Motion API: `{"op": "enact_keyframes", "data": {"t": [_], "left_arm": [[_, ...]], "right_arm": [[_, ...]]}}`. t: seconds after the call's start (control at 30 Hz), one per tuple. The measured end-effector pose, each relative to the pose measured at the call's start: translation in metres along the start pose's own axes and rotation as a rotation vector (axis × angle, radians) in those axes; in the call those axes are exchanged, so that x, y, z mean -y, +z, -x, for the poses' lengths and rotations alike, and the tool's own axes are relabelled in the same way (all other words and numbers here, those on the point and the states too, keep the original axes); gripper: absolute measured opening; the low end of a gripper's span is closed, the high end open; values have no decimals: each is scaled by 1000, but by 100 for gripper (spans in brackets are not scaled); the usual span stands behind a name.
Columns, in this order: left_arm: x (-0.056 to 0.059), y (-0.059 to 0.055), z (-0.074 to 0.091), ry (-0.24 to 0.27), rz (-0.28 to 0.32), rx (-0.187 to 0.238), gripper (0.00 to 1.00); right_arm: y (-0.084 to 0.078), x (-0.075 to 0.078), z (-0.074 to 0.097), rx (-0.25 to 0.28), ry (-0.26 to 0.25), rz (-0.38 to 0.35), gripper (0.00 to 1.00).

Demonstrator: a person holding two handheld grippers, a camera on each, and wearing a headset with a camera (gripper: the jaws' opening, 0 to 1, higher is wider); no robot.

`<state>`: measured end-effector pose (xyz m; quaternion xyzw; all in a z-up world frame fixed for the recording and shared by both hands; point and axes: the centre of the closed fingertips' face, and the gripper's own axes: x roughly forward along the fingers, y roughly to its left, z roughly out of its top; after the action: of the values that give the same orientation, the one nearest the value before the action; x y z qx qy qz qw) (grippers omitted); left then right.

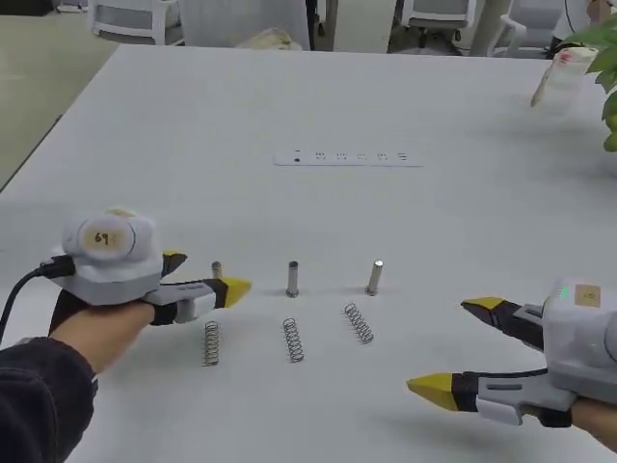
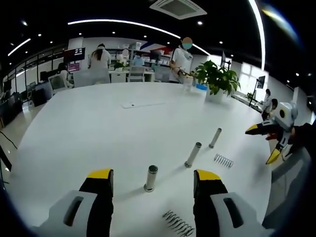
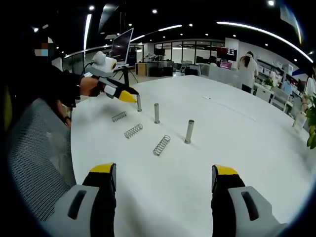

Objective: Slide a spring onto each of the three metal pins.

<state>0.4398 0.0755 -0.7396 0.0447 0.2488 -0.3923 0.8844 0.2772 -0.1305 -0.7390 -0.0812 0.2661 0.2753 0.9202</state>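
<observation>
Only one readable mark: "69" in dark digits on a round yellow sticker [image 1: 103,238], on top of the white housing of the left gripper [image 1: 207,272].

Right gripper [image 1: 453,345], well to the right of the left gripper, carries a pale sticker [image 1: 586,296] on its white housing. Print too blurred to read.

Flat white socket strip [image 1: 347,157] on the white counter [image 1: 193,145], beyond the left gripper: small dark marks, illegible.

Dark wall screen [image 2: 74,53] in the left gripper view: content too small to read.
</observation>
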Motion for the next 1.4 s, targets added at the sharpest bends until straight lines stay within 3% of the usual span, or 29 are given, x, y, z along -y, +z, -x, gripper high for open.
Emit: {"op": "enact_keyframes", "data": {"t": [0.3,0.8,1.4], "left_arm": [[0,-7,3,9,21,-4,67],[4,-23,13,12,26,-37,64],[10,-51,25,23,-32,-106,59]], "right_arm": [[0,0,-1,-2,1,2,78],[2,-2,-2,3,6,1,78],[4,-4,-2,6,12,11,78]]}}
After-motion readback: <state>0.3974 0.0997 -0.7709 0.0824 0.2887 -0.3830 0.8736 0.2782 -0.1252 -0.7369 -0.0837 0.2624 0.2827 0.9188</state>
